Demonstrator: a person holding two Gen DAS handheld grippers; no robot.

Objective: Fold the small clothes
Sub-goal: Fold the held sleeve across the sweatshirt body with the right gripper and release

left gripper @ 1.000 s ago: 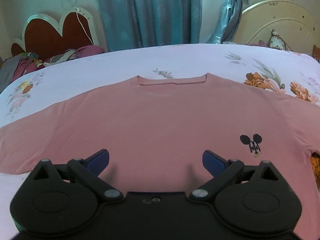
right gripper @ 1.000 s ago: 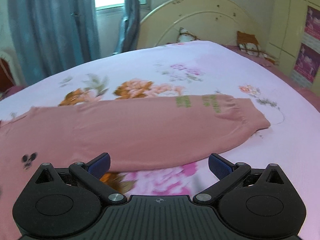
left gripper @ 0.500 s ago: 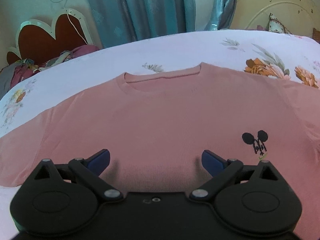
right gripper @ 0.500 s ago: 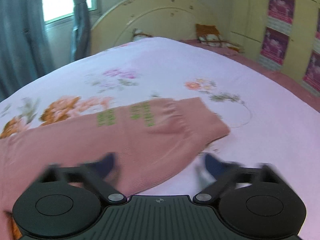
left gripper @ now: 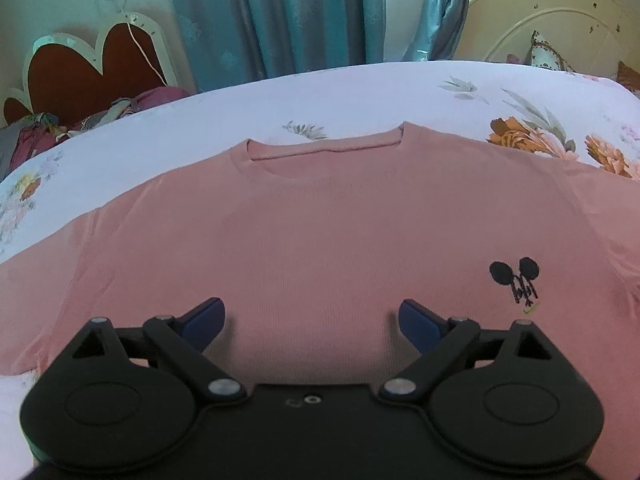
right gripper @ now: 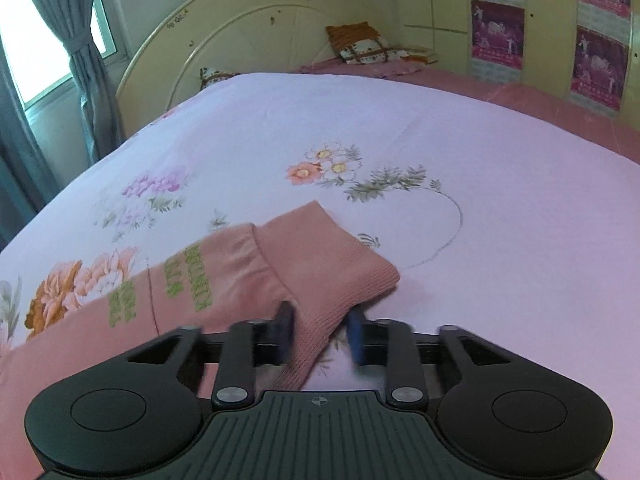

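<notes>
A pink long-sleeved sweater point(left gripper: 320, 220) lies flat, front up, on the floral bedsheet point(left gripper: 360, 88), collar away from me. A small black mouse logo point(left gripper: 516, 280) marks its chest. My left gripper point(left gripper: 312, 320) hovers over the sweater's lower body, open wide with its jaws closing slightly; only flat fabric lies under them. In the right wrist view the sleeve with green lettering point(right gripper: 196, 276) ends in a ribbed cuff point(right gripper: 332, 264). My right gripper point(right gripper: 320, 332) is closing on that cuff, with both blue pads against the fabric.
A cream arched headboard point(right gripper: 248, 20) with pillows point(right gripper: 360, 44) stands at the far end. A red heart-shaped headboard point(left gripper: 88, 64) and a heap of clothes point(left gripper: 40, 132) sit at the far left, and blue curtains point(left gripper: 280, 12) hang behind.
My right gripper has swept right along the sleeve to the cuff, and its jaws have gone from wide open to closed around the cuff. The left gripper has barely moved.
</notes>
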